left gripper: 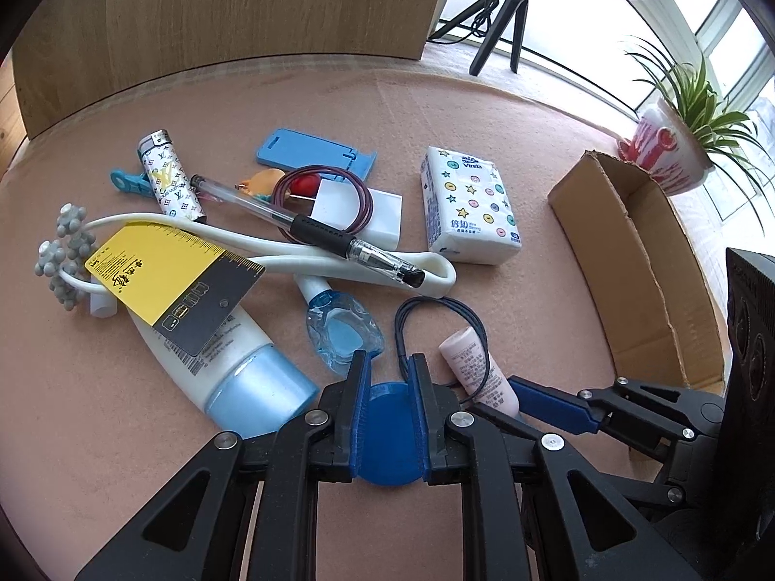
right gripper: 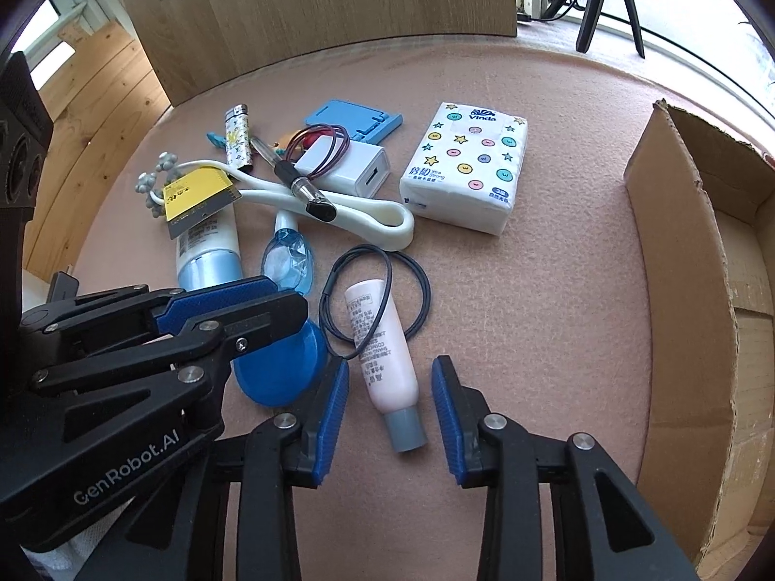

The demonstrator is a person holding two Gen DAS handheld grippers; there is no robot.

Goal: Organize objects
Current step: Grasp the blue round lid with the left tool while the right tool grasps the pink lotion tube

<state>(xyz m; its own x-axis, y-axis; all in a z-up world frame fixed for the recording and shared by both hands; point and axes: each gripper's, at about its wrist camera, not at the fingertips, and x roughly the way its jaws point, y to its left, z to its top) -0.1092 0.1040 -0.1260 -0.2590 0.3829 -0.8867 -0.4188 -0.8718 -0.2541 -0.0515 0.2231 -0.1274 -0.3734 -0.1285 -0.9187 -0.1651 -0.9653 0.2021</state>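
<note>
Only the left wrist view shows the potted plant [left gripper: 678,145] at upper right. There the left claw [left gripper: 389,368] pinches a blue disc [left gripper: 387,416] at lower centre. In the right wrist view, the right claw [right gripper: 390,373], angled steeply down, straddles the pink tube [right gripper: 382,358] on the desk [right gripper: 533,290], pads clear of it.

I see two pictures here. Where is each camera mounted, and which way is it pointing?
Left wrist view: rides on the left tongs, aimed steeply down at the cluttered table; its own jaws grip a blue disc.
Right wrist view: rides on the right tongs, aimed steeply down; its own open jaws straddle a pink tube.
Shared: both show the disc, tube, tissue pack and cardboard box, and each catches the other tongs.
</note>
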